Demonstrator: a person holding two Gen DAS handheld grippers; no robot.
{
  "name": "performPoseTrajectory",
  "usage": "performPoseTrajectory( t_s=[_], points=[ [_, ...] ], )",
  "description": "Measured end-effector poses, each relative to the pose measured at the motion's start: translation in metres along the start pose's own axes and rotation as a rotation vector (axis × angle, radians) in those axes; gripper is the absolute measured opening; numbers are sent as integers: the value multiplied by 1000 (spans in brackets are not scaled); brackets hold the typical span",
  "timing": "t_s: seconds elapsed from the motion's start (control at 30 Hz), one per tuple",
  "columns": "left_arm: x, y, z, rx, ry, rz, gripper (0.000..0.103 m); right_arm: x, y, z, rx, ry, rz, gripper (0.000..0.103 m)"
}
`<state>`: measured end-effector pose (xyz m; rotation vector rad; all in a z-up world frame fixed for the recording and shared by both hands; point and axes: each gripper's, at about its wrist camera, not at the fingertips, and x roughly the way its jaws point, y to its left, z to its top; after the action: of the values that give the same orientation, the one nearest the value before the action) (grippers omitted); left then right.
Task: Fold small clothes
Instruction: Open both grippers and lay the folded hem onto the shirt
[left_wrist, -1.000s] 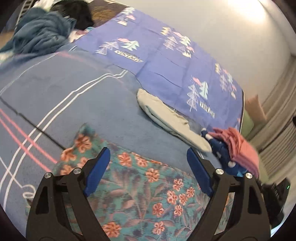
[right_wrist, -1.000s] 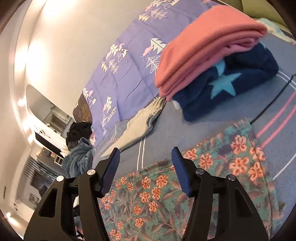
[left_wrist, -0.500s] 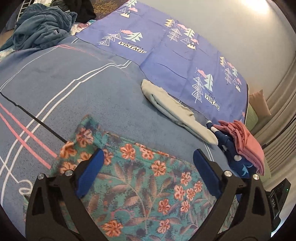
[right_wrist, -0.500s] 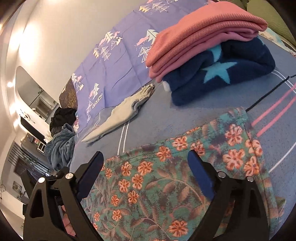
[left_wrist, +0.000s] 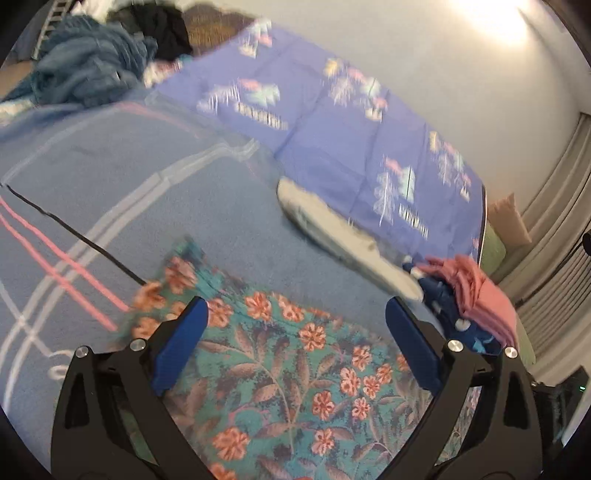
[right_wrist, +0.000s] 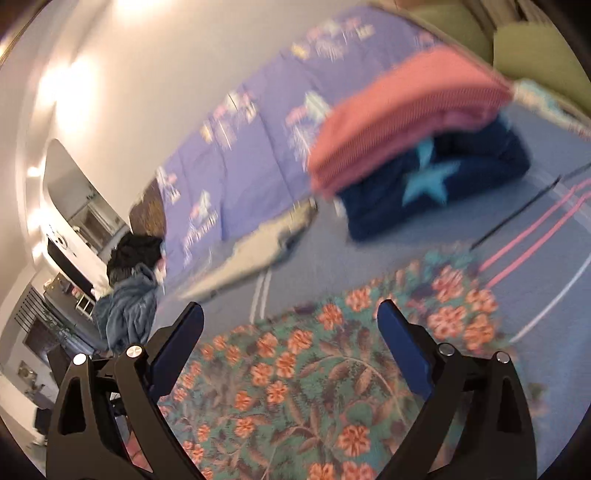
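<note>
A teal garment with orange flowers (left_wrist: 288, 373) lies flat on the blue bed cover; it also shows in the right wrist view (right_wrist: 314, 391). My left gripper (left_wrist: 295, 325) is open and empty, hovering over the garment's far edge. My right gripper (right_wrist: 291, 328) is open and empty, over the garment near its far edge. A pile of folded clothes, pink (right_wrist: 406, 114) on navy with a star (right_wrist: 436, 184), sits beyond; it also shows in the left wrist view (left_wrist: 480, 295). A folded beige garment (left_wrist: 343, 232) lies between them and shows in the right wrist view (right_wrist: 258, 254). Both views are blurred.
A purple sheet with tree prints (left_wrist: 332, 125) covers the back of the bed by the wall. A heap of blue and black clothes (left_wrist: 88, 70) lies at the far left corner, also in the right wrist view (right_wrist: 129, 295). Green cushions (right_wrist: 528, 48) sit behind the pile.
Both grippers opened wide from one second ago to half a second ago and stay open. Both cameras have shifted and the views are now motion-blurred. The garment lies as before.
</note>
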<state>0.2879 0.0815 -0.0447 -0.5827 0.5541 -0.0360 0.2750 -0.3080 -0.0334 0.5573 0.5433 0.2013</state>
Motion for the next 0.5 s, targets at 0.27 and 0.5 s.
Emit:
performPoseTrajectory(
  t_s=[0.27,0.5],
  points=[
    [-9,-17,-3,96,-16,20,98,-86,-1,-18,-46,-145,11,96],
    [-37,-65,-11,335,-62,38,98,-138,4,-46,-60,-169,31,96]
  ],
)
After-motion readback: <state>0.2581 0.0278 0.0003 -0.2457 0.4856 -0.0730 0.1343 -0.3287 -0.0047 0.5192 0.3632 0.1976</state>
